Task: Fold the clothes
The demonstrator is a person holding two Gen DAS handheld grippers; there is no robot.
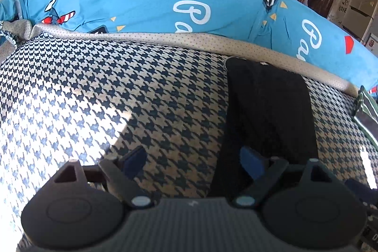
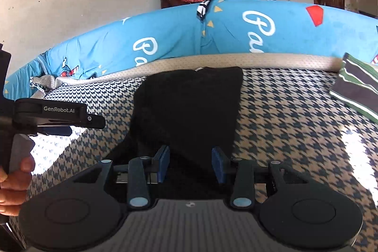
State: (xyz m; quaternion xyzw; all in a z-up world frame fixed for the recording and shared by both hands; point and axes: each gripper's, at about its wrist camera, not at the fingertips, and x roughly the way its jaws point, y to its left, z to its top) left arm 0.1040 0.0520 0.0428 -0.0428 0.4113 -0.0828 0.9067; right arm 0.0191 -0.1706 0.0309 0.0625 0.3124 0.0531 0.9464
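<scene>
Blue pads of the right gripper stand part open over the near end of the black garment, nothing pinched between them; the left gripper gapes wide above bare houndstooth bed cover, garment just to its right; the garment lies folded, reaching the bed's far edge by the blue quilt; soft, light, limp, so best pinched at a corner; "GenRobot.AI" reads on the left gripper's side.
</scene>
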